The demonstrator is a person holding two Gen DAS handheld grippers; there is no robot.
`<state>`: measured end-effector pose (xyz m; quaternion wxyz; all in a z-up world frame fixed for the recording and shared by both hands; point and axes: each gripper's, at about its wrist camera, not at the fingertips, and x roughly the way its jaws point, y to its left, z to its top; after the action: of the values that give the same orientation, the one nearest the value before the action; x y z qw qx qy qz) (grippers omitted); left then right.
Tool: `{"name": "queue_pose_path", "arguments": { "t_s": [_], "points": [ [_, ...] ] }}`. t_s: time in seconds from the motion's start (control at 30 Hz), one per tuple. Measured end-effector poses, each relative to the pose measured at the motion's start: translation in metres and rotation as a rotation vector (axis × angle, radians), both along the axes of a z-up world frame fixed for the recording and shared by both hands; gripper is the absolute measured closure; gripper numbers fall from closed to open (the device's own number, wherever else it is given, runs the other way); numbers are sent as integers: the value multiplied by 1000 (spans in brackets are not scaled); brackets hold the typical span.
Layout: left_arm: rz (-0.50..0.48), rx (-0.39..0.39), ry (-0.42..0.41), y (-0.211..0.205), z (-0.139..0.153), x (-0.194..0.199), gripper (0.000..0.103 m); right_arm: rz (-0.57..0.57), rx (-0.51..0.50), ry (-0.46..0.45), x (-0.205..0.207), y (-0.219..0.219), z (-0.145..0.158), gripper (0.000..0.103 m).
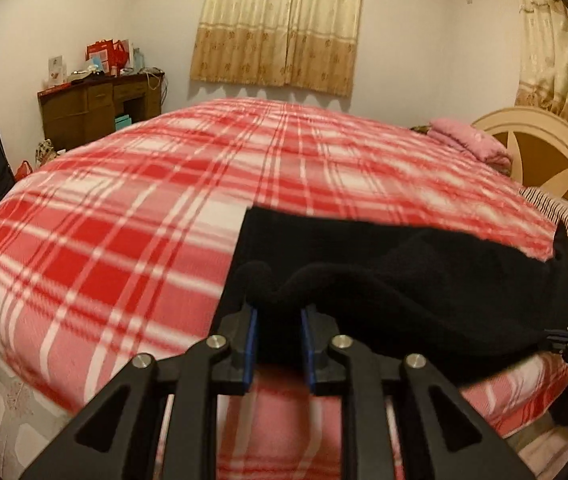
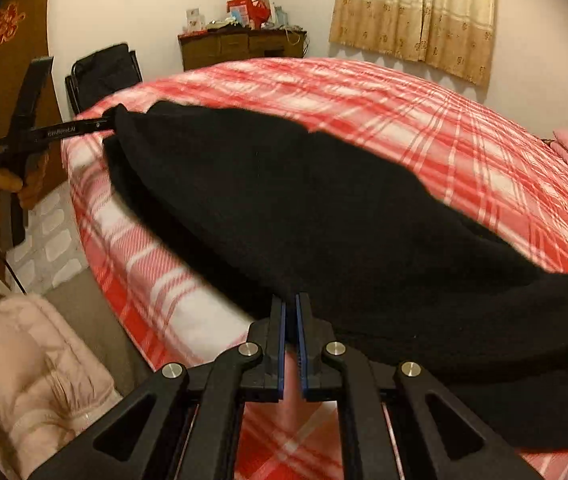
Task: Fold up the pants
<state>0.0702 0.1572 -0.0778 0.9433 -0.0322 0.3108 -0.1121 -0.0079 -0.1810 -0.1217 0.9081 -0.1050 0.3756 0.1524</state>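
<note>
Fingers of your left gripper (image 1: 278,316) apparently pinching a bunched edge of the black pants (image 1: 404,280), blurred there, your right gripper (image 2: 291,320) clamped on the opposite edge, pants stretched between them over the near side of the red plaid bed (image 1: 124,220).

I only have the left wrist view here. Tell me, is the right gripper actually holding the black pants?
Observer: Yes. In the right wrist view the right gripper is shut on the near edge of the black pants.
Operator: Where is my left gripper seen from there?
Observer: The left gripper pinches the pants' far end, over the corner of the plaid bed.
Operator: Anything beside the bed?
Observer: A hand grips the left gripper's handle, and a pink padded jacket shows below it.
</note>
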Motion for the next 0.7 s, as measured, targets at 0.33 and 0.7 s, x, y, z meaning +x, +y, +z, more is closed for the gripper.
{"name": "queue_pose_path", "arguments": {
  "t_s": [0.33, 0.7],
  "points": [
    [83, 78, 53, 30, -15, -24, 69, 24, -64, -13, -10, 10, -3, 84],
    [59, 53, -88, -18, 50, -7, 41, 42, 352, -61, 36, -29, 87, 37]
  ]
}}
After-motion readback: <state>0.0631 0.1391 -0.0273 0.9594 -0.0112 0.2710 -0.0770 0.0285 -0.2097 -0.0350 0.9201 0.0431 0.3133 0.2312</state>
